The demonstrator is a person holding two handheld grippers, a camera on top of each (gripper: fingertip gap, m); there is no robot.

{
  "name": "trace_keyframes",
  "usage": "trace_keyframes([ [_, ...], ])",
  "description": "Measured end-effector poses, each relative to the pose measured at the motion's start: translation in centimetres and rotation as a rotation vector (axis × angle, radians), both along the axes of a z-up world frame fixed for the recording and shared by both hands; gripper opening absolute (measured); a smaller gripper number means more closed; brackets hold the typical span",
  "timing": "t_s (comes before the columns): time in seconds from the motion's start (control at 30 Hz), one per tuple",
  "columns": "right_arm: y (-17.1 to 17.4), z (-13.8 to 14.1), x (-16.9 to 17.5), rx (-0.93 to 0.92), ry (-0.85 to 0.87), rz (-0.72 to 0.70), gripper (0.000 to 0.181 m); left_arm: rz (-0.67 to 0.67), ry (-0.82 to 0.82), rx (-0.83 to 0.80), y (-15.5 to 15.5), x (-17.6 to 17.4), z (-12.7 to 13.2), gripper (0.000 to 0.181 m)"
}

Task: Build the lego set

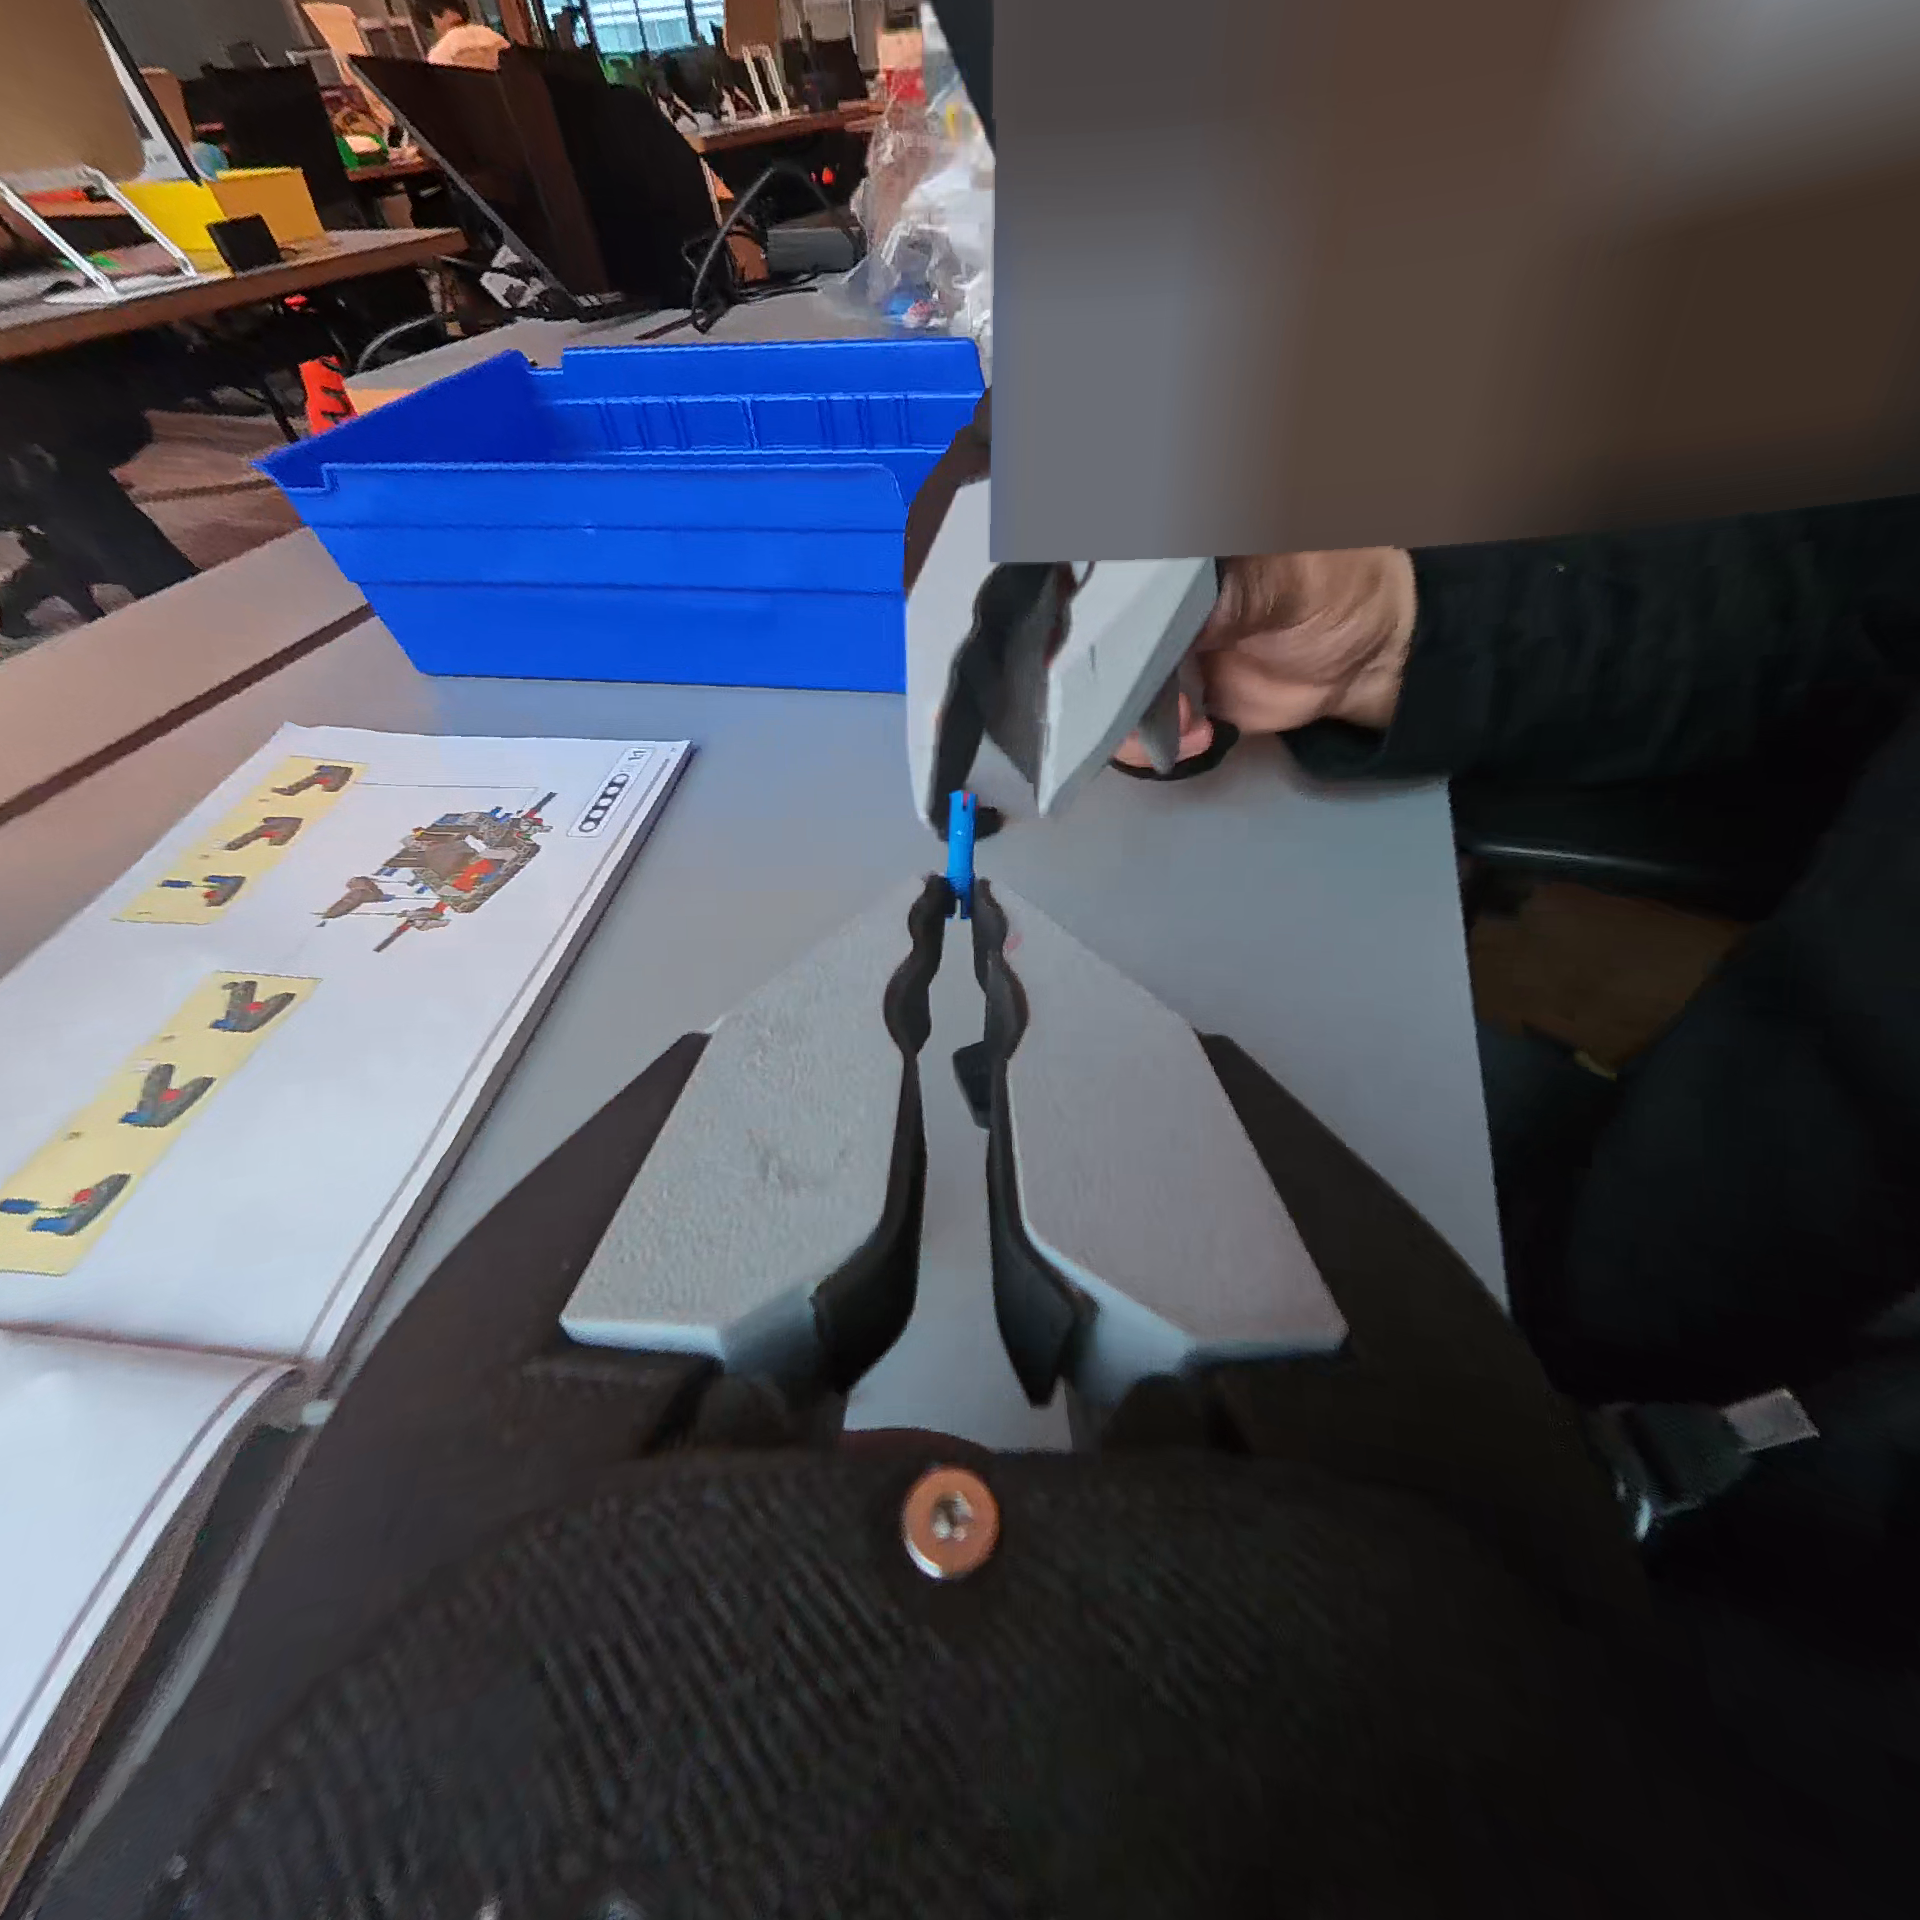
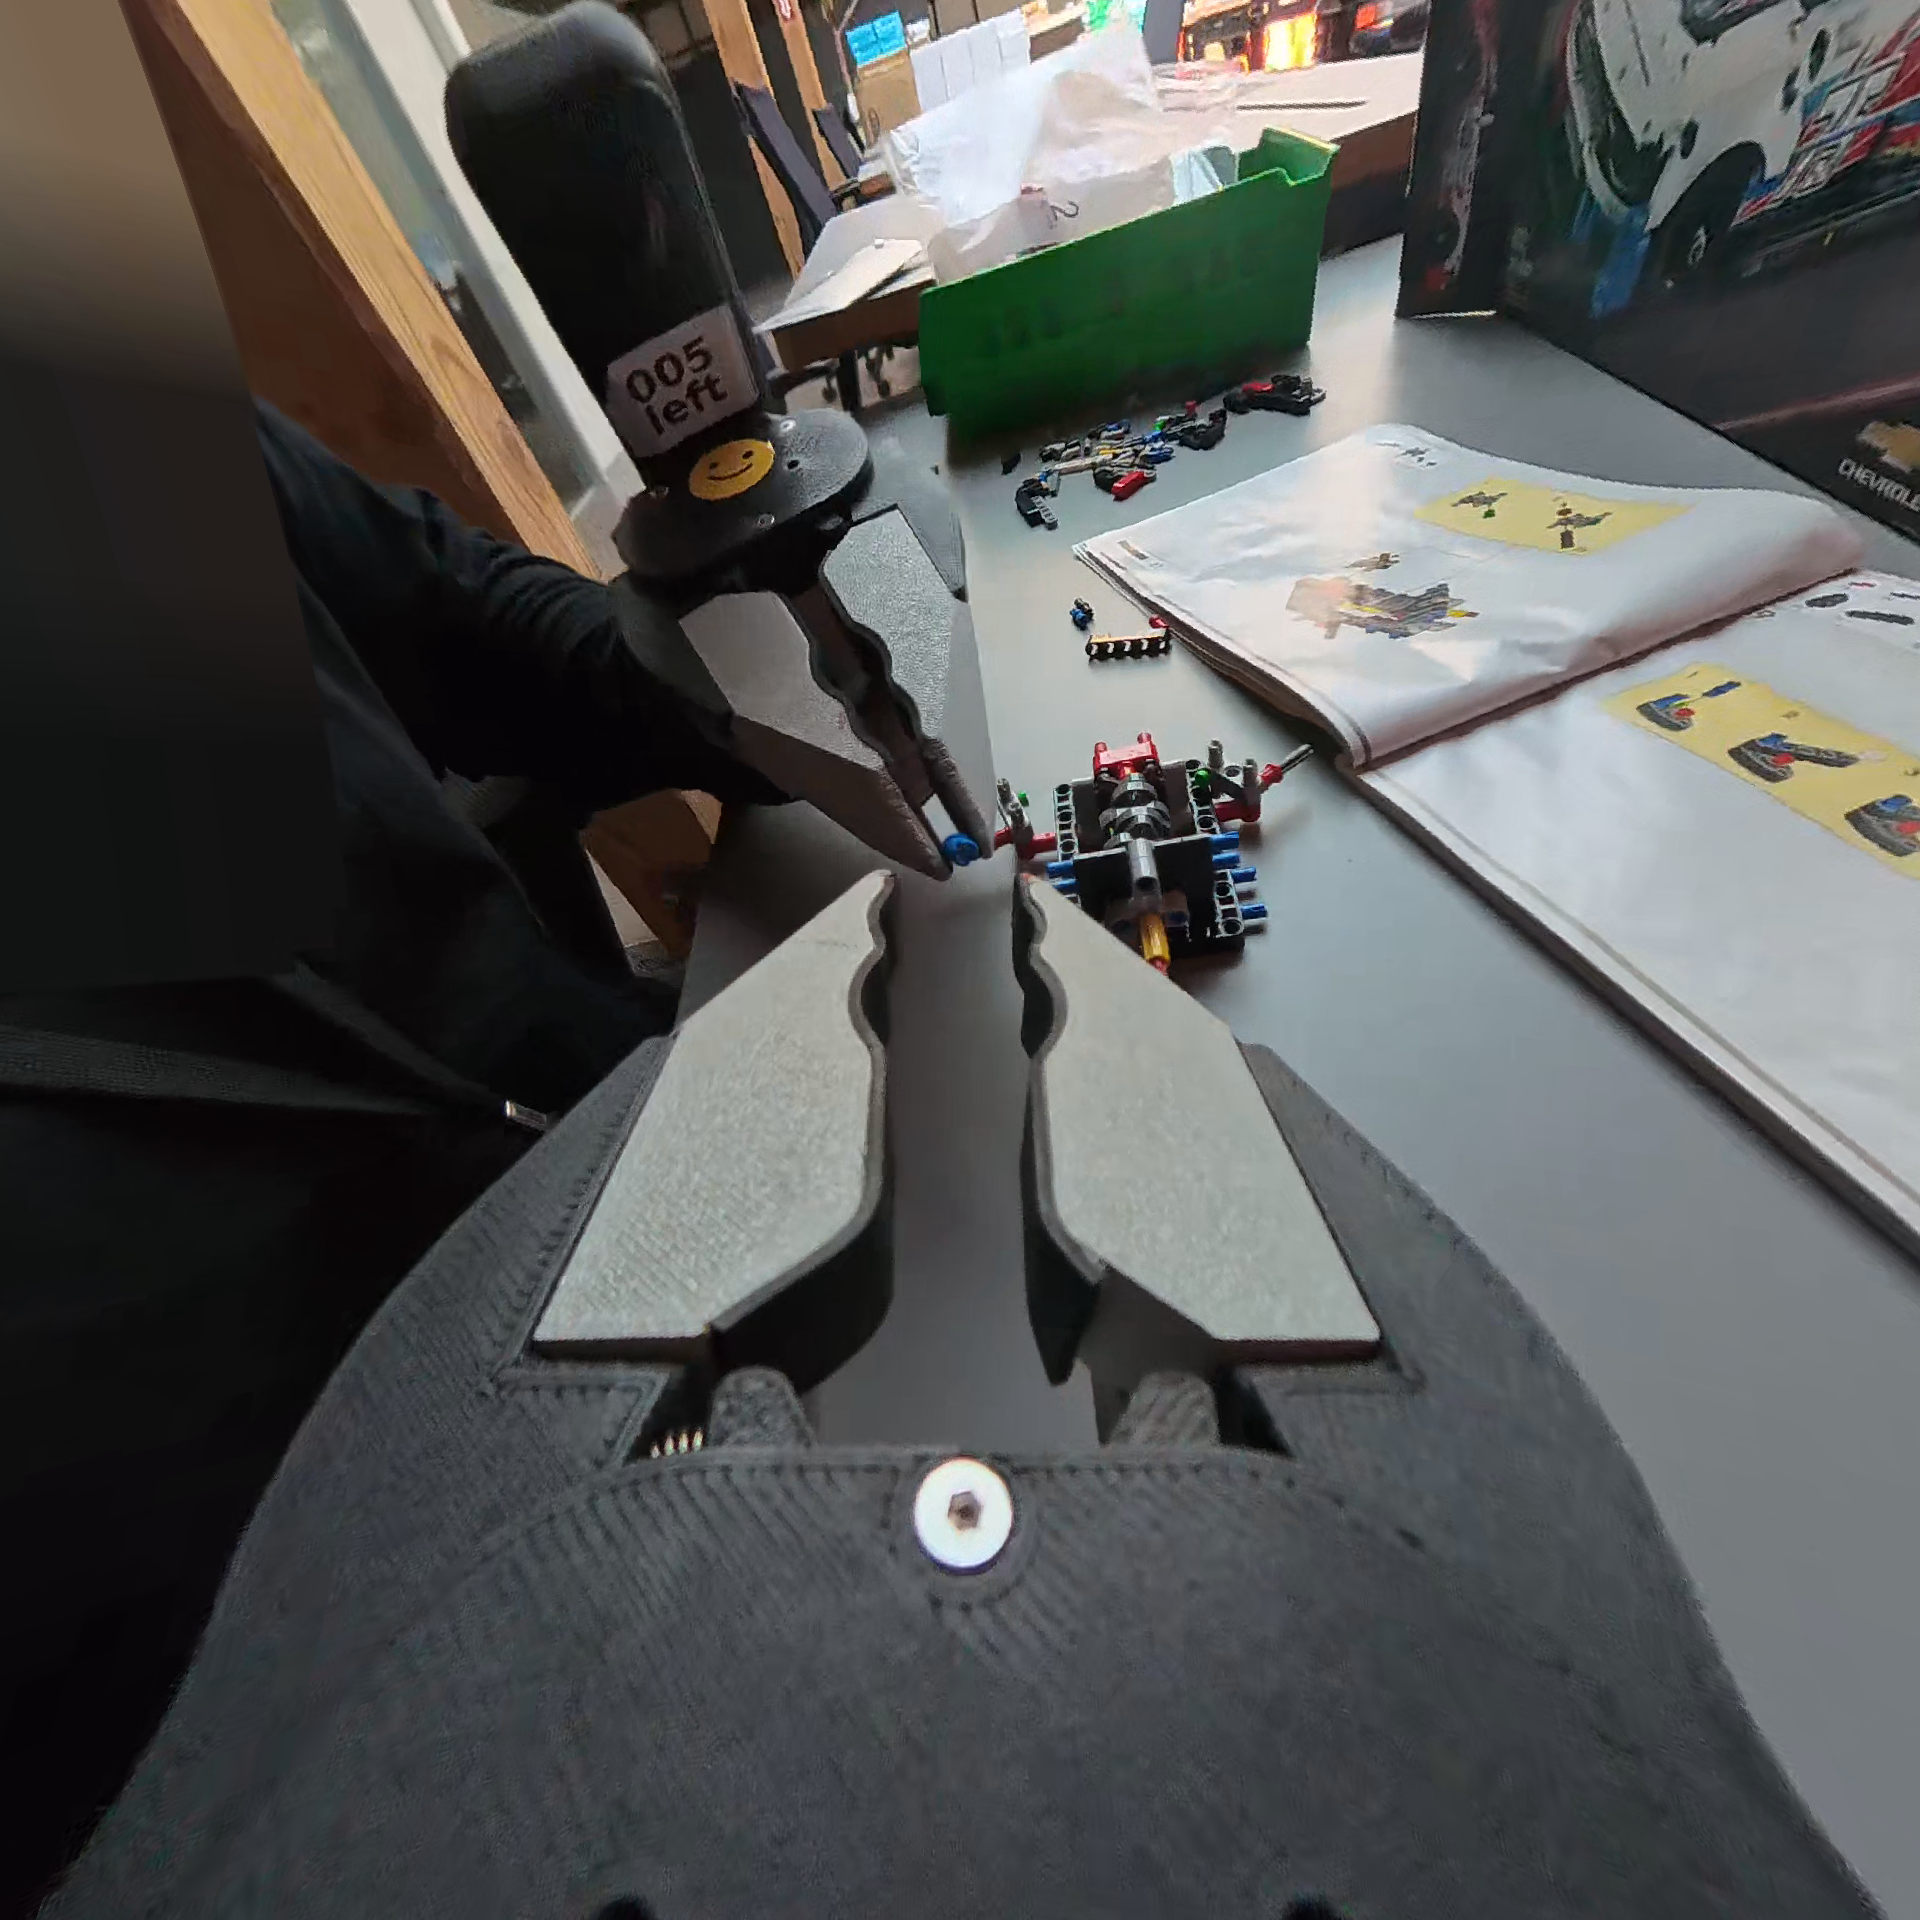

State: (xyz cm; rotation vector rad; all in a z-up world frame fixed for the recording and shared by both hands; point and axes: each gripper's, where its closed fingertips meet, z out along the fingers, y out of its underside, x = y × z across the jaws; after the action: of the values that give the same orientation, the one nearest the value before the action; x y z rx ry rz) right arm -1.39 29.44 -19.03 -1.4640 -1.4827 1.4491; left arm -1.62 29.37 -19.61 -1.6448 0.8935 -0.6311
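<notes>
Left wrist view: left gripper (image 1: 958, 896) jaws pinch a blue peg (image 1: 961, 844); right gripper (image 2: 954, 896) jaws stand parted, empty.

A grey bench (image 1: 790, 748) fills the near ground, with a dark seam running across its far left part. Beyond it stand brown desks (image 1: 208, 291) with dark partition screens (image 1: 582, 156) and a yellow box (image 1: 265, 203); the floor (image 1: 208, 499) beneath is brownish. Windows (image 1: 623, 26) at the far end let in daylight. On the other side a wooden panel (image 2: 312, 281) rises beside a pale wall strip, dark office chairs (image 2: 800, 145) stand farther back, and bright lights (image 2: 1278, 42) glow in the distance
</notes>
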Motion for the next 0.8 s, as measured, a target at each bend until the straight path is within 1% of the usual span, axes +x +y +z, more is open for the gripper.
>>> trace_keyframes([
  [0.07,-0.1,-0.3,-0.2,0.035,-0.013,-0.011,0.018,-0.017,-0.018,-0.016,-0.2,0.2,0.0,0.001],
  [0.2,-0.5,0.3,-0.3,0.022,0.027,0.015,0.001,-0.035,-0.026,-0.023,-0.5,0.7,0.0,0.001],
  [0.3,-0.7,0.4,-0.2,0.004,0.038,0.034,0.001,-0.043,-0.030,-0.022,-0.6,0.8,0.1,0.001],
  [0.47,-1.0,0.7,-0.1,-0.087,0.066,0.073,0.001,-0.059,-0.067,-0.041,-0.7,1.2,0.3,0.001],
  [0.6,-1.0,0.4,0.0,-0.080,0.052,0.078,0.001,-0.059,-0.072,-0.062,-0.7,1.5,0.2,0.001],
  [0.67,-0.8,-0.3,0.1,-0.044,0.000,0.067,0.000,-0.046,-0.063,-0.107,-0.5,1.6,-0.5,0.001],
  [0.7,-0.3,-0.9,0.2,-0.016,-0.039,0.045,0.000,-0.019,-0.032,-0.121,-0.2,1.5,-1.1,0.003],
  [0.77,0.8,-1.9,0.7,0.024,-0.104,-0.004,0.001,0.014,0.081,-0.129,0.1,1.5,-2.8,0.014],
  [0.8,1.1,-2.4,1.0,0.024,-0.137,-0.006,0.001,0.028,0.138,-0.137,0.1,1.6,-3.7,0.020],
])
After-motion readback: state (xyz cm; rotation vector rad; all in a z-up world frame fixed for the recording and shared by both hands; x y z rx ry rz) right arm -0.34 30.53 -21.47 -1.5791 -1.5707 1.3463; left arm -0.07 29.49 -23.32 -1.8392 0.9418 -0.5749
